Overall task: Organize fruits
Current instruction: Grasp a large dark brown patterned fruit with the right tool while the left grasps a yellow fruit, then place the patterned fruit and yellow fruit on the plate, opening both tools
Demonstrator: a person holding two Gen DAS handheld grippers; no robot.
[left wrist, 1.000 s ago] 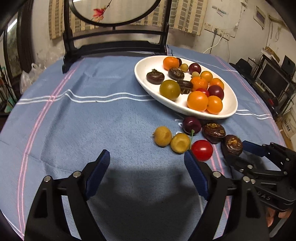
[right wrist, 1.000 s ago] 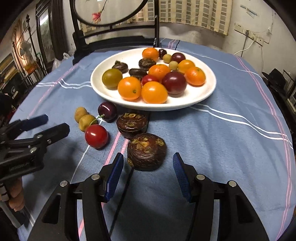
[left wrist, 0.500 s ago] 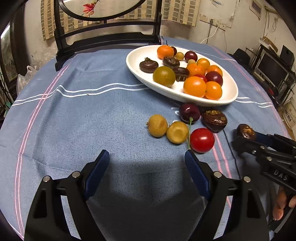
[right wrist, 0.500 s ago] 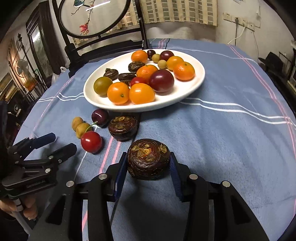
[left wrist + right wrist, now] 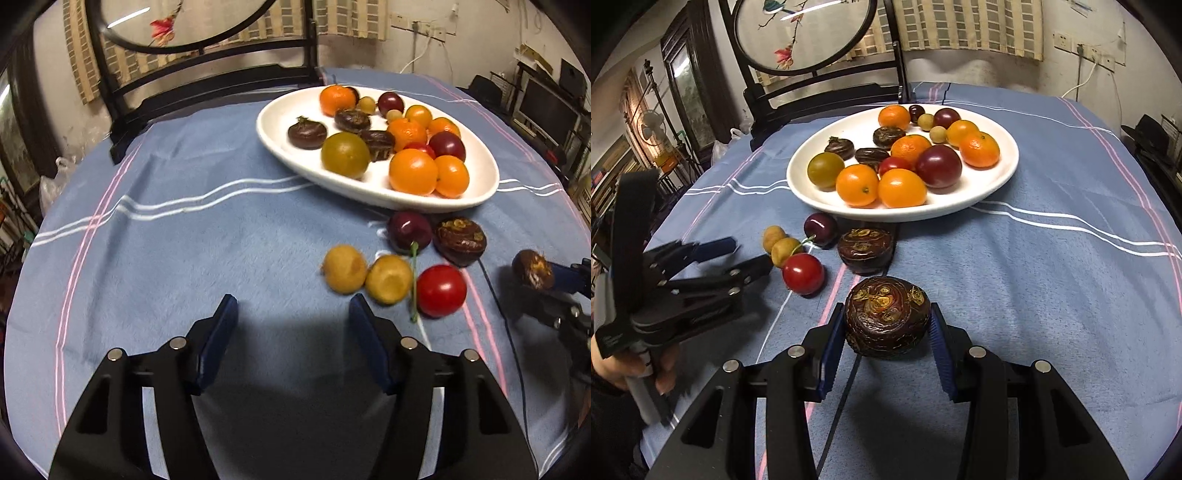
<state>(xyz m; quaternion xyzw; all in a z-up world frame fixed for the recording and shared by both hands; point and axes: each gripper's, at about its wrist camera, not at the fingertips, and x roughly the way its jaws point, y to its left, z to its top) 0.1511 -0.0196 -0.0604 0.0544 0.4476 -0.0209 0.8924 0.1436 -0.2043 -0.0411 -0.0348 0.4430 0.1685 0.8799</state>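
Clamping one dark chestnut [image 5: 887, 317], right gripper [image 5: 886, 334] jaws leave five fruits loose; left gripper [image 5: 290, 341] jaws closing empty.

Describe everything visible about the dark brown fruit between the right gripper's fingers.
The dark brown fruit is round and squat, with glossy, wrinkled, almost black-brown skin and tan-orange flaky scraps on its flat top, which faces the camera. The right gripper is closed on it, one blue pad pressing each side, above the blue tablecloth. Whether it is lifted clear cannot be told. It sits nearer the camera than a similar fruit on the cloth and the white plate, touching neither.
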